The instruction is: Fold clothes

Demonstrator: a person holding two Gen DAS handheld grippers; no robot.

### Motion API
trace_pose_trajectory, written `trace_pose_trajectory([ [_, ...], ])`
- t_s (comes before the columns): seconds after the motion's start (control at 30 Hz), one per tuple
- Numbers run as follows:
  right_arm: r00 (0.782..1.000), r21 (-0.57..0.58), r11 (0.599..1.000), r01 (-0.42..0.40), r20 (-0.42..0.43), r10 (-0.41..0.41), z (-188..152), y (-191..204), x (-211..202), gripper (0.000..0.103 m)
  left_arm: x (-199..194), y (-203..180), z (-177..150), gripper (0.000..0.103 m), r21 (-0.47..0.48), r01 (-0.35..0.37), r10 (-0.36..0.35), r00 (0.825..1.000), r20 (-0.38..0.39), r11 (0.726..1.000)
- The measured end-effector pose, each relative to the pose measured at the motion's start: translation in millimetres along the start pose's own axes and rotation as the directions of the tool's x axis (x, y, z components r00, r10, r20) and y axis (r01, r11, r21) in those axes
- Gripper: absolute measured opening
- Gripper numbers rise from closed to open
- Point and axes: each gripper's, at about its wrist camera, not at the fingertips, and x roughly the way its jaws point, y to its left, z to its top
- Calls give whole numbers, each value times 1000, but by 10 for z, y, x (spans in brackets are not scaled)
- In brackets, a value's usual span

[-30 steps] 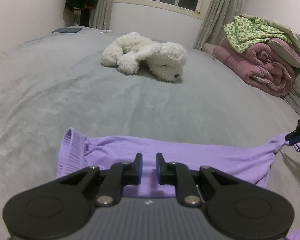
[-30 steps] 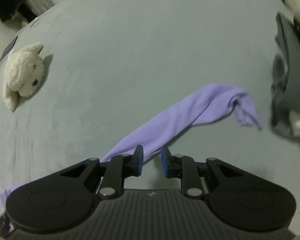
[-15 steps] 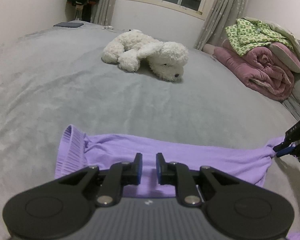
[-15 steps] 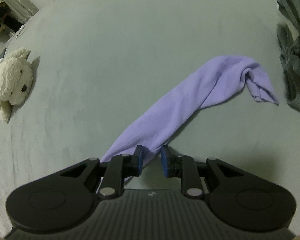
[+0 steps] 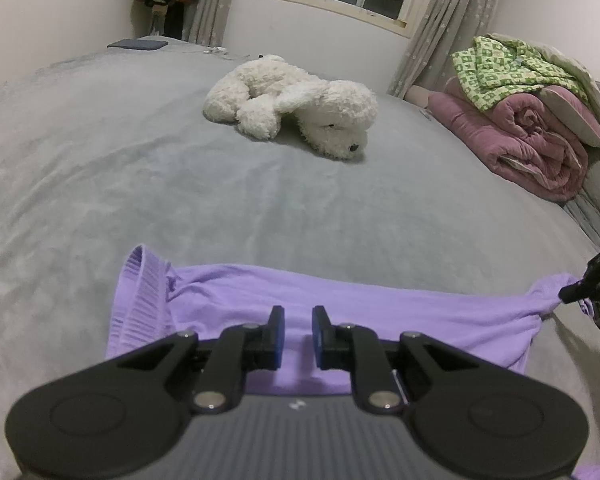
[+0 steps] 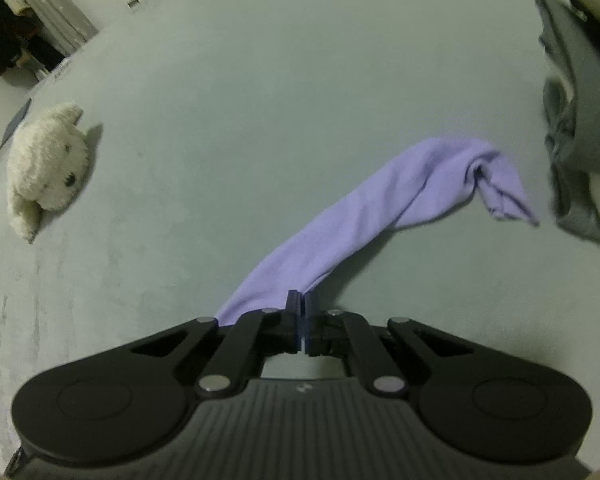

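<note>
Grey plush bed (image 5: 148, 184) — right tongs (image 6: 302, 300) (shut) pinch soft lilac garment (image 6: 380, 216).

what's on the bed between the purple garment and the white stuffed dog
Nothing: in the left wrist view, only bare grey bedspread lies between the purple garment and the white stuffed dog.

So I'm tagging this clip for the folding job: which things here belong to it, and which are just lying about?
Part of the job:
purple garment
left gripper
right gripper, shut on the garment

Lying about:
white plush dog
pink quilt
green patterned blanket
grey clothes
</note>
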Motion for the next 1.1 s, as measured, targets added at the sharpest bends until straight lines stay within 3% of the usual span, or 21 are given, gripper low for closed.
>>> trace_pose_trajectory([
  [0.23,997,-43,999,-5,79,8,153,167,-70,2,-3,-13,-13,14,5,-3,3,1000,-1,1000],
  [0.63,991,-136,991,2,133,17,467,577,515,2,3,-35,-32,14,19,-10,10,1000,2,1000],
  [0.93,993,-238,971,-14,109,41,462,679,913,2,-47,-238,-106,14,86,62,-64,998,26,994],
  [1.1,992,-262,963,-61,87,87,524,633,809,13,-95,-443,-174,14,161,120,-124,992,19,980],
])
